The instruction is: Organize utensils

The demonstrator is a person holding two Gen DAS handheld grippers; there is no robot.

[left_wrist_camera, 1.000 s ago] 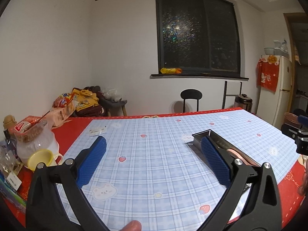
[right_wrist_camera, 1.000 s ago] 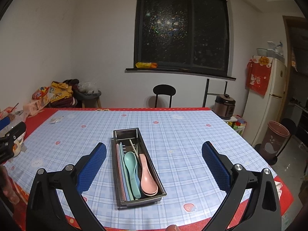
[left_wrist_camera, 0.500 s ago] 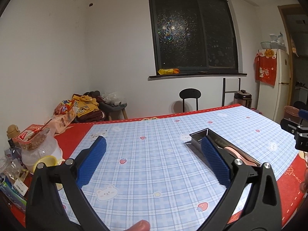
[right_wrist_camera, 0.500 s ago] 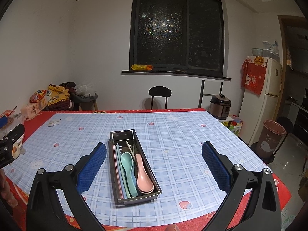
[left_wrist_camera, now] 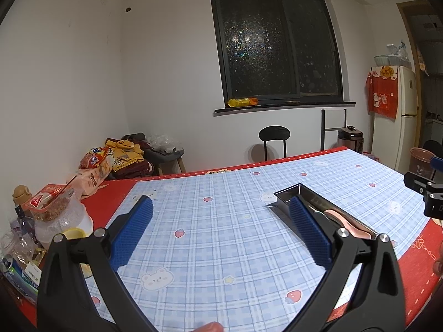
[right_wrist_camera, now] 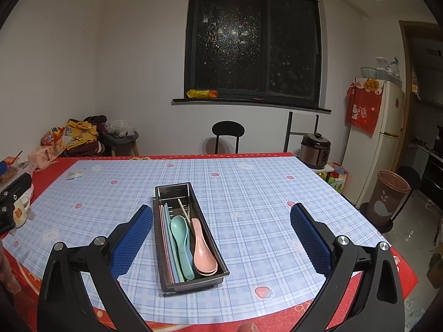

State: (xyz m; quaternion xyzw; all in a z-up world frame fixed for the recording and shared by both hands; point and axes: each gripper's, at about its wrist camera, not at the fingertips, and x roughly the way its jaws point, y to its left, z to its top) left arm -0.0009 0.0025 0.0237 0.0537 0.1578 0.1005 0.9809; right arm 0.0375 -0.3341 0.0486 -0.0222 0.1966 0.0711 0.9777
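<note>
In the right wrist view, the right claw (right_wrist_camera: 221,229) is spread wide with nothing between its blue pads, held above the near edge of the desk (right_wrist_camera: 277,199), which wears a blue checked cloth over red. A steel utensil tray (right_wrist_camera: 218,262) lies just left of frame centre, long axis running away from the camera. Inside it, a pink spoon (right_wrist_camera: 203,251) rests along the right wall, a teal spoon (right_wrist_camera: 180,238) beside it, and thin pink and teal chopsticks (right_wrist_camera: 167,238) lie against the left wall. A pale stick and some dark pieces sit in the far half of the tray; what they are is hard to make out. At the left edge, a black part of the left claw cuts into frame, partly hiding a white mug (right_wrist_camera: 20,210).

In the left wrist view, the left claw (left_wrist_camera: 220,231) is likewise fully spread and holds nothing. The tray (left_wrist_camera: 288,192) appears at centre right, mostly hidden behind the right-hand pad; only its far corner and a strip of the pink spoon (left_wrist_camera: 346,218) show. Snack packets and a clear jar (left_wrist_camera: 55,215) crowd the lower left, cut off by the frame.
</note>
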